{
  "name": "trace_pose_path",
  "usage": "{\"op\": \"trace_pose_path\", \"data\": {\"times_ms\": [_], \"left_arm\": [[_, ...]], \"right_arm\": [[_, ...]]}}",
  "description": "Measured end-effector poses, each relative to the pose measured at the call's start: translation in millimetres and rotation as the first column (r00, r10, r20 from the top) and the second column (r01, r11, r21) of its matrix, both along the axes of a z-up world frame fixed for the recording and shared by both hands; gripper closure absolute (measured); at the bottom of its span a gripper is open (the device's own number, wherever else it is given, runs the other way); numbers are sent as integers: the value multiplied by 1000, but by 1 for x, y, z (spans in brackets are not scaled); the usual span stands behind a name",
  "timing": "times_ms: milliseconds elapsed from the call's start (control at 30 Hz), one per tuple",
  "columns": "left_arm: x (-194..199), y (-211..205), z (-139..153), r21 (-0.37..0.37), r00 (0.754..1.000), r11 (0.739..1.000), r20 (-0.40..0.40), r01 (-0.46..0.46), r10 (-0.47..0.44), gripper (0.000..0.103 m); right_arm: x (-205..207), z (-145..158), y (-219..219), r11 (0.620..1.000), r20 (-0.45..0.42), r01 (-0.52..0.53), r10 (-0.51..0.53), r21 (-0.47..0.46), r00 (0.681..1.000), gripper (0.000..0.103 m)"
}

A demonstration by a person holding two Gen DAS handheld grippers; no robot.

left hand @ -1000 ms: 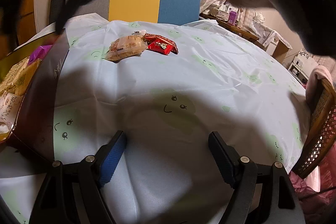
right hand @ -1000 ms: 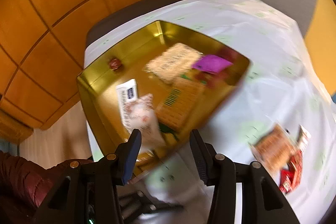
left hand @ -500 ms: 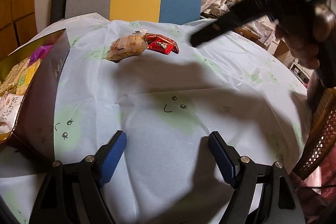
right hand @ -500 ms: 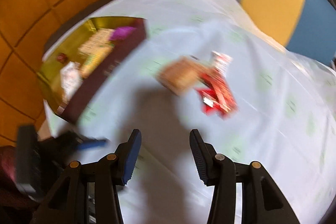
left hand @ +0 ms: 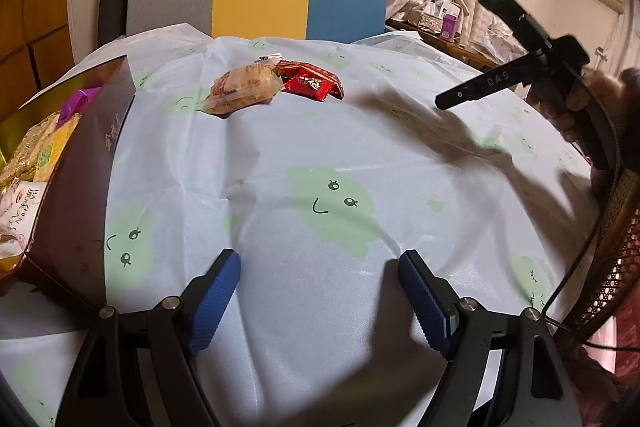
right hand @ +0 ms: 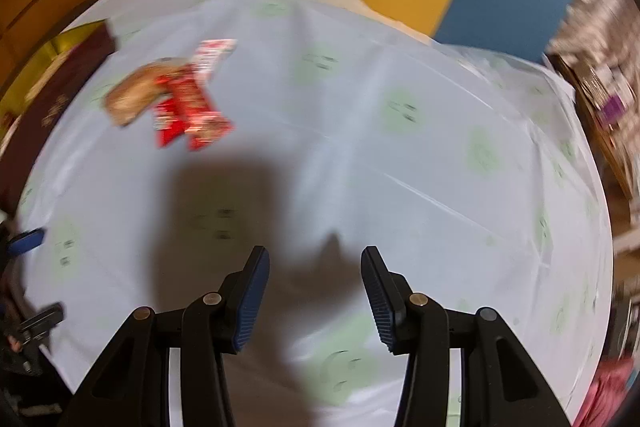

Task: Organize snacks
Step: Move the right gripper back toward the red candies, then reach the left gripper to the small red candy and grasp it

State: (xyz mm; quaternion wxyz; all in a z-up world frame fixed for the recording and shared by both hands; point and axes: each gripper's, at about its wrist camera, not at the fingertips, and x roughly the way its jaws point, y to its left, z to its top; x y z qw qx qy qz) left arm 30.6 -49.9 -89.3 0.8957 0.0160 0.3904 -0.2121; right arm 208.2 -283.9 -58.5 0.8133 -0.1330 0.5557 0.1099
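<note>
Currently fetching: right gripper (right hand: 314, 297), spread and empty, is heading for loose snacks (left hand: 276, 85).
Left gripper (left hand: 320, 299) is idling spread wide; next, pinching one packet for the box (left hand: 86, 163).

Snacks (left hand: 276, 85) on tablecloth (left hand: 320, 155) — (box (left hand: 92, 147) leftward)

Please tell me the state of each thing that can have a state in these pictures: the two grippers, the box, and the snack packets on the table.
Left gripper: open, empty, above the tablecloth.
Right gripper: open, empty, over bare cloth.
Dark box with gold lining: open, holding several snacks.
Tan biscuit packet: sealed, lying on the cloth, outside the box.
Red candy wrappers: lying against the biscuit packet, outside the box.
</note>
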Motion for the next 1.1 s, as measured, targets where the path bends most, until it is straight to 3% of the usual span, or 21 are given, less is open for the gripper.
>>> {"op": "trace_pose_path", "data": {"times_ms": [133, 200, 367, 533, 733, 933, 1100], "left_arm": [[1, -1, 0, 8, 1000, 1000, -7, -6, 6, 20], [1, -2, 0, 9, 1000, 1000, -10, -11, 11, 19], [2, -4, 1, 18, 1000, 1000, -20, -23, 23, 19], [2, -4, 2, 23, 999, 999, -34, -31, 31, 19], [5, -6, 5, 38, 997, 998, -58, -41, 43, 19], [11, -14, 14, 71, 995, 997, -96, -28, 35, 32], [32, -13, 30, 22, 988, 998, -139, -65, 68, 40]], "right_arm": [[4, -17, -31, 992, -9, 115, -115, 49, 993, 54], [8, -21, -35, 989, -26, 146, -145, 29, 989, 54], [11, -17, -30, 985, -17, 147, -146, 93, 989, 54], [8, -28, -8, 996, -32, 66, -64, 61, 997, 55], [6, -28, -5, 996, -34, 59, -57, 67, 998, 55], [5, -30, 1, 998, -25, 48, -47, 48, 999, 55], [6, -29, 2, 998, -23, 44, -43, 36, 999, 55]]}}
